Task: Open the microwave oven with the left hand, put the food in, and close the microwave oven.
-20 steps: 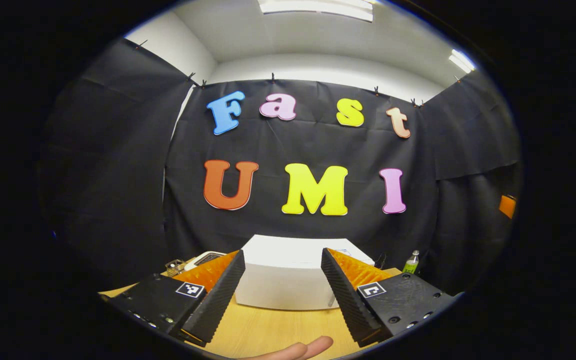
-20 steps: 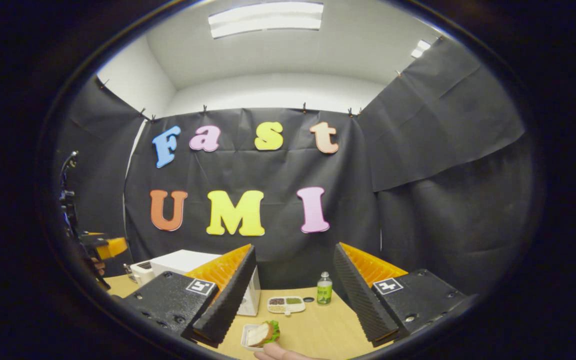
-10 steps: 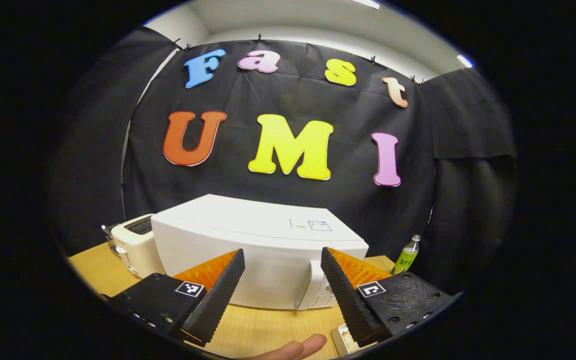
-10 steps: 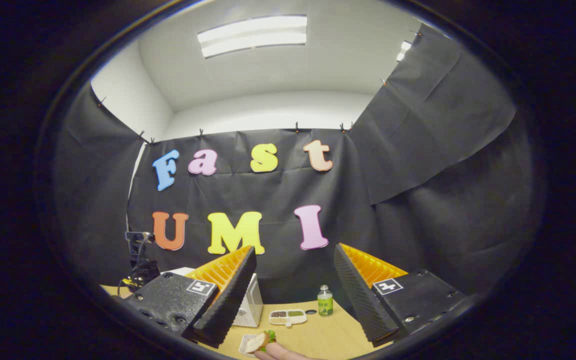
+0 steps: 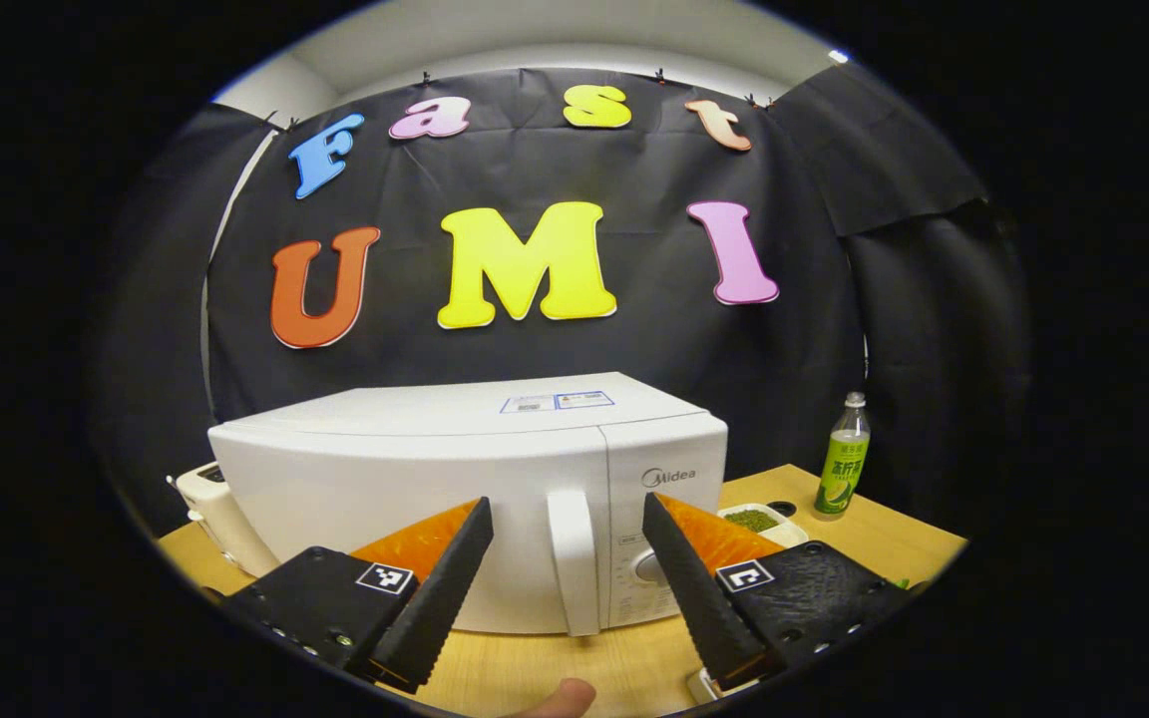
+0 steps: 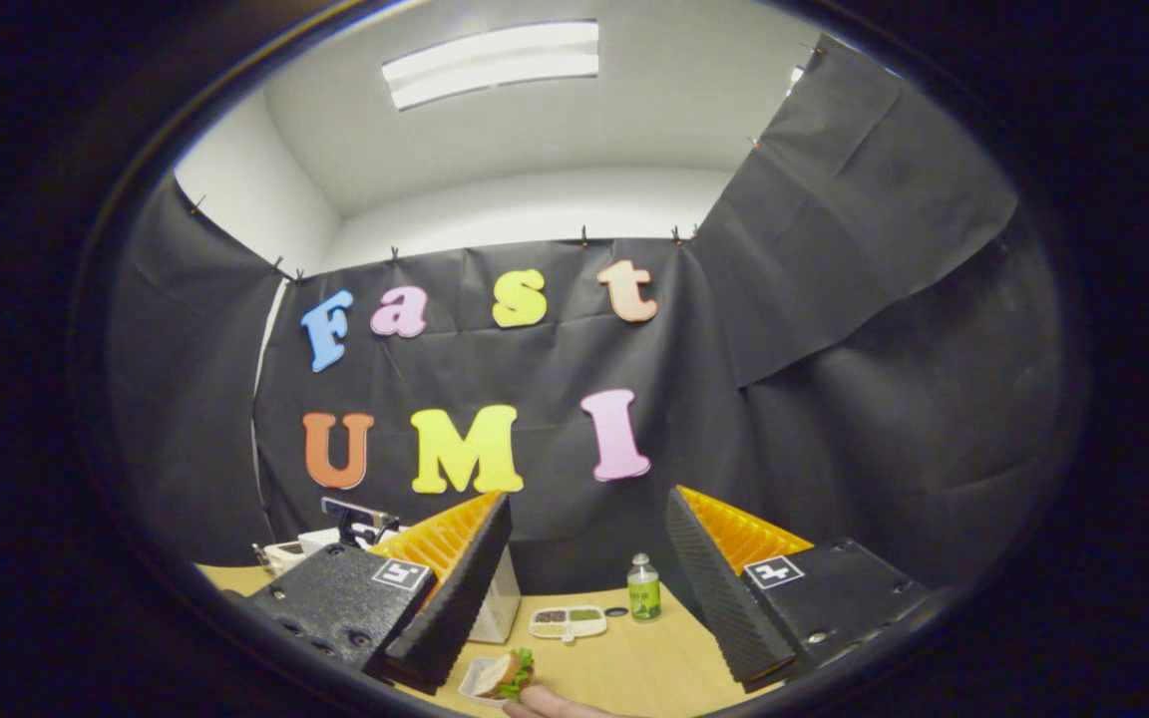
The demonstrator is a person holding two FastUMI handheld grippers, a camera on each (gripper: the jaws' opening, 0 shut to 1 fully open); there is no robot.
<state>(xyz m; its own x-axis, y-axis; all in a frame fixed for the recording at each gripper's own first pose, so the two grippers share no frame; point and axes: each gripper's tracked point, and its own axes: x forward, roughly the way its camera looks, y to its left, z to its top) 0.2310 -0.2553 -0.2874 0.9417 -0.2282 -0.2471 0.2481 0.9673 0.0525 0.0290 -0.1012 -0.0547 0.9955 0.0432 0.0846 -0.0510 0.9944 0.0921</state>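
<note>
Left gripper view, field note: I had the left hand-held gripper (image 5: 560, 583) spread wide with nothing between its fingers, aimed straight at the microwave oven (image 5: 465, 499). The door handle (image 5: 573, 558) stood upright in the gap between the fingers, ahead of the tips; I could not tell how near. The door looked closed. The control dial (image 5: 649, 566) sat just to the right of the handle, partly behind the right finger. A small dish of greens (image 5: 756, 519) and a green bottle (image 5: 842, 459) stood on the bench (image 5: 894, 543) farther right, and a toaster (image 5: 220, 509) peeked out left of the oven.

Right gripper view: the right hand-held gripper (image 6: 579, 598) was likewise apart and empty, hovering above the bench. The food, a sandwich in a white tray (image 6: 497, 676), lay low between its fingers, close to the left one. A divided dish (image 6: 567, 622) and the bottle (image 6: 643, 588) stood beyond it.

Risks as I judged them:
- Closing the left fingers too early would have pinched air, or too far right would have caught the dial instead of the handle.
- Pulling straight back rather than along the door's swing might have dragged the whole oven across the bench.
- The tray appeared shallow; a skewed pinch on its rim could have tipped the sandwich out.
- The swinging door could have met the right hand-held gripper if it waited too close.
</note>
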